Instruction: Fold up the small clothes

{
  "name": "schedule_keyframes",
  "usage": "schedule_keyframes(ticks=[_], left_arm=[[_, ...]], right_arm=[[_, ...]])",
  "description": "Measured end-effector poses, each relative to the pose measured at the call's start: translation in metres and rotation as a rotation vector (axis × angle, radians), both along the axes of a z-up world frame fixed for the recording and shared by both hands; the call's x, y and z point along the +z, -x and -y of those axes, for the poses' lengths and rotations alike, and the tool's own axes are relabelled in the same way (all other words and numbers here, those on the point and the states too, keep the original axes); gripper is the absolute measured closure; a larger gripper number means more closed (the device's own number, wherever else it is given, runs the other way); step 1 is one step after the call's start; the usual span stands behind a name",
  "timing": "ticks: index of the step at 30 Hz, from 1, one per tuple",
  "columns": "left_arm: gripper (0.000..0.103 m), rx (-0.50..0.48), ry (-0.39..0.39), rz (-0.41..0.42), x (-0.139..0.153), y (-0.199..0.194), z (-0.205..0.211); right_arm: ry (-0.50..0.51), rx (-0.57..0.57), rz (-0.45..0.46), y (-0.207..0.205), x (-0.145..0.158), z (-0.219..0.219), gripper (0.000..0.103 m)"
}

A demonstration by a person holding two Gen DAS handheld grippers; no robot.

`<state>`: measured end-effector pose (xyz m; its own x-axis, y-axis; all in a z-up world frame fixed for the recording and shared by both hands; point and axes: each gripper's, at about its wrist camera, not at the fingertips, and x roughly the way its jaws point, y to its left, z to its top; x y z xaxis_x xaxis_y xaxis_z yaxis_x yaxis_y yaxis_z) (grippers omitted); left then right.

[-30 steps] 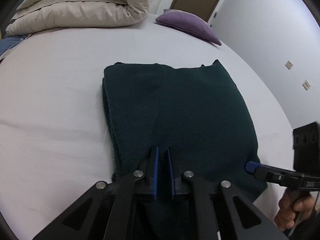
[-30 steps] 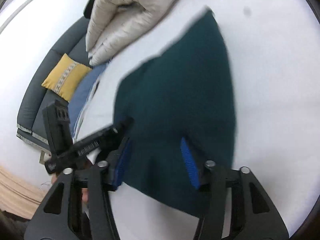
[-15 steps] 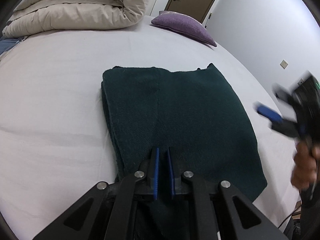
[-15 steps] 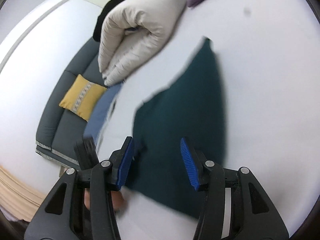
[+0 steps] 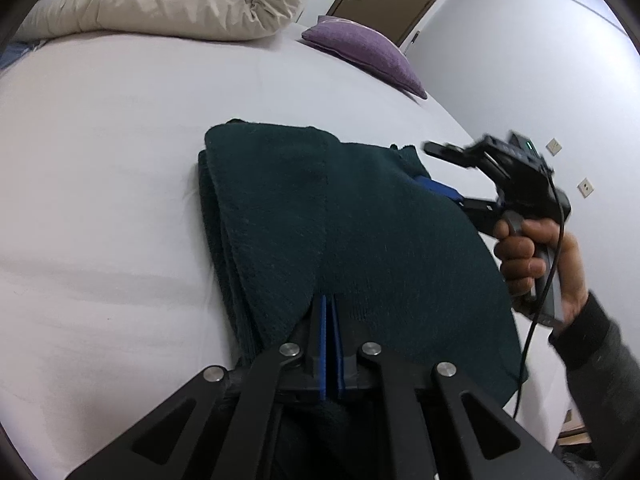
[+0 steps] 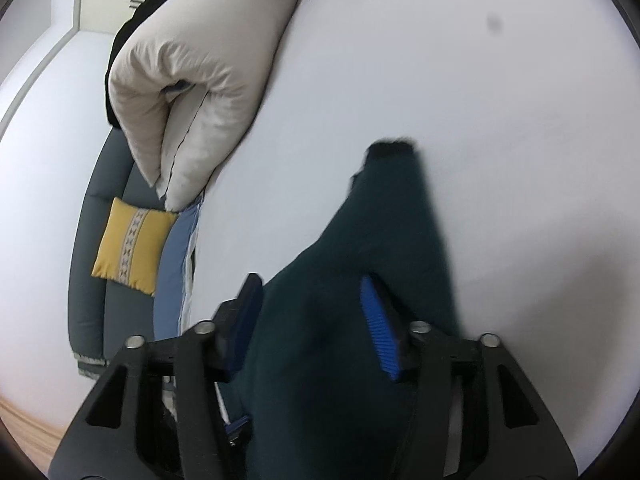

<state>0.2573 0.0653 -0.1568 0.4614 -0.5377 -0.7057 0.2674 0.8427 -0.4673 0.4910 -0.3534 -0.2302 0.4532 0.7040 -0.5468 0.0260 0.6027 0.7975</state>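
Note:
A dark green knit garment (image 5: 360, 216) lies folded on the white bed (image 5: 100, 168). My left gripper (image 5: 329, 306) is shut on its near edge, and the cloth rises in a small tent at the blue pads. A hand (image 5: 524, 256) holds my right gripper (image 5: 426, 164) at the garment's far right corner. In the right wrist view the garment (image 6: 384, 216) runs between the right gripper (image 6: 308, 304)'s widely parted blue pads (image 6: 378, 332). That gripper is open, and the pads do not press the cloth.
A rolled cream duvet (image 5: 168, 4) lies along the far side of the bed, with a purple pillow (image 5: 360, 46) beside it. A grey sofa with a yellow cushion (image 6: 130, 246) stands past the bed's edge. A wall (image 5: 520, 60) runs close on the right.
The right gripper swung from the garment's near right corner along its right side to the far right corner. The left gripper's pads closed the last small gap on the near edge.

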Motion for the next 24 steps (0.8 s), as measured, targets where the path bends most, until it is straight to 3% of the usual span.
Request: schedule_keyframes(ticks=[4, 6, 8, 11, 13, 15, 17, 19, 21, 24], left_arm=[[0.094, 0.032, 0.022, -0.004, 0.012, 0.010, -0.009], [0.086, 0.073, -0.011, 0.044, 0.029, 0.023, -0.013], [0.077, 0.090, -0.015, 0.091, 0.045, 0.035, -0.015], [0.076, 0.074, -0.051, 0.139, 0.060, 0.050, 0.000], [0.075, 0.048, -0.155, 0.141, 0.054, 0.055, 0.019], [0.076, 0.052, -0.224, 0.085, 0.034, 0.052, 0.030], [0.076, 0.065, -0.220, 0.058, 0.021, 0.048, 0.027], [0.076, 0.061, -0.236, 0.079, 0.019, 0.051, 0.029], [0.076, 0.051, -0.260, 0.092, 0.020, 0.052, 0.031], [0.076, 0.054, -0.236, 0.091, 0.025, 0.055, 0.024]], right_arm=[[0.012, -0.162, 0.018, 0.025, 0.004, 0.033, 0.052], [0.076, -0.172, 0.024, 0.045, 0.013, 0.037, 0.050], [0.017, -0.087, 0.074, 0.077, 0.025, 0.035, 0.050], [-0.082, 0.047, 0.169, 0.125, 0.042, 0.024, 0.049], [-0.158, 0.180, 0.180, 0.159, 0.038, 0.007, 0.047], [-0.126, 0.264, 0.136, 0.181, 0.021, -0.007, 0.043], [-0.058, 0.278, 0.065, 0.192, -0.003, -0.011, 0.044], [-0.117, 0.250, 0.052, 0.201, -0.015, 0.000, 0.046], [-0.136, 0.230, 0.047, 0.211, -0.012, 0.011, 0.046], [-0.058, 0.230, 0.057, 0.221, -0.001, 0.019, 0.046]])
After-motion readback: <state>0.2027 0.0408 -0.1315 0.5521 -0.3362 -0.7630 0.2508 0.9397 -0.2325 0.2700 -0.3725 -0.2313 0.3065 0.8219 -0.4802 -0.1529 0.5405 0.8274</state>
